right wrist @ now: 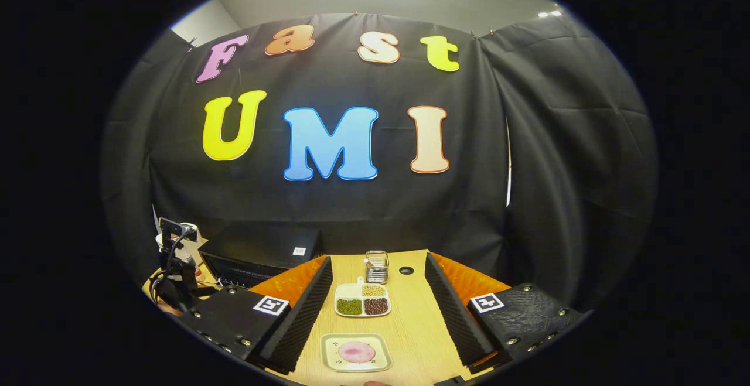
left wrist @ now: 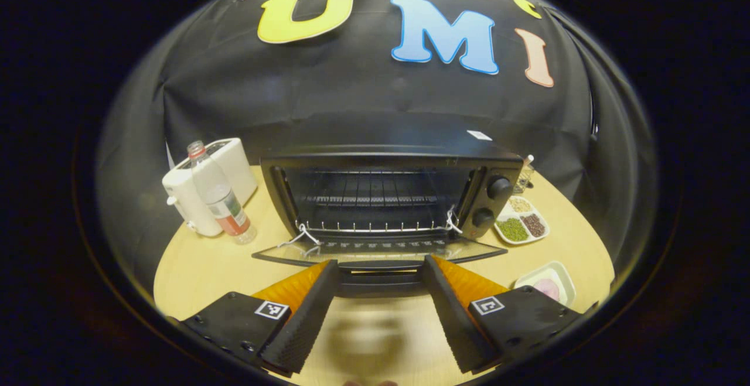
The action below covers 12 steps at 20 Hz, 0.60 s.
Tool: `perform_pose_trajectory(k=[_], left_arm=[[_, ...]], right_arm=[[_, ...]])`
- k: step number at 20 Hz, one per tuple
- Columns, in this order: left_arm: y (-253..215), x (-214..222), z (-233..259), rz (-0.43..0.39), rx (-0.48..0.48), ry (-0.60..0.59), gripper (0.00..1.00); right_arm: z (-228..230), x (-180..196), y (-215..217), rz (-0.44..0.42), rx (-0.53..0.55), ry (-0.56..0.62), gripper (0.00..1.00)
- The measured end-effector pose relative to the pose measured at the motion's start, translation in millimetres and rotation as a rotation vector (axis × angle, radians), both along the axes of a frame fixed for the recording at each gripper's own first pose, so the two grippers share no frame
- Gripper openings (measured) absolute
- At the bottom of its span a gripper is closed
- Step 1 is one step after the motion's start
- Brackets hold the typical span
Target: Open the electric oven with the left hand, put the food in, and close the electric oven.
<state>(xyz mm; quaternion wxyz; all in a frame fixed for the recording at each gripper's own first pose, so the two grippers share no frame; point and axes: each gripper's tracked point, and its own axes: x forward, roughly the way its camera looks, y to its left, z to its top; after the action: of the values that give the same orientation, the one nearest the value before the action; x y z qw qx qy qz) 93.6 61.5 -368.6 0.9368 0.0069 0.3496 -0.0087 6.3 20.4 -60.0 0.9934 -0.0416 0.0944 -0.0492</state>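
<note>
A: Status? Start with the big stuff.

B: Counter carries the electric oven. Oven door is dropped flat, cavity and wire rack exposed and bare. So step one looks done.

A: Left tongs?

B: Left tongs spread wide, straddling the door handle at the door's front edge. Fingers stand off either side of it, not clamped on anything.

A: Right side?

B: Right tongs also wide, holding nothing, hovering above the counter. The food plate, a small square dish with a pink round item on it, lies on the counter between and below the fingers. No contact that I can see.

A: Anything else nearby?

B: White appliance and water bottle left of the oven. Divided dish of beans and grains on its knob side, small glass jar behind that.

A: Remaining?

B: My read: about a third through. Food not yet picked up, not yet loaded, door not yet closed.
</note>
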Motion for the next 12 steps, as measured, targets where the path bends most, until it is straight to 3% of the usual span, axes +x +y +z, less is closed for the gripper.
perform_pose_trajectory(k=[5, 12], left_arm=[[8.6, -23.3, -16.1, 0.022, -0.02, 0.036, 0.98], [10.7, -22.7, 64.9, 0.012, -0.03, -0.134, 1.0]], right_arm=[[-4.5, -4.0, 0.6, 0.001, 0.001, 0.012, 0.97], [-29.5, -1.0, -4.0, 0.006, 0.036, 0.084, 0.97]])
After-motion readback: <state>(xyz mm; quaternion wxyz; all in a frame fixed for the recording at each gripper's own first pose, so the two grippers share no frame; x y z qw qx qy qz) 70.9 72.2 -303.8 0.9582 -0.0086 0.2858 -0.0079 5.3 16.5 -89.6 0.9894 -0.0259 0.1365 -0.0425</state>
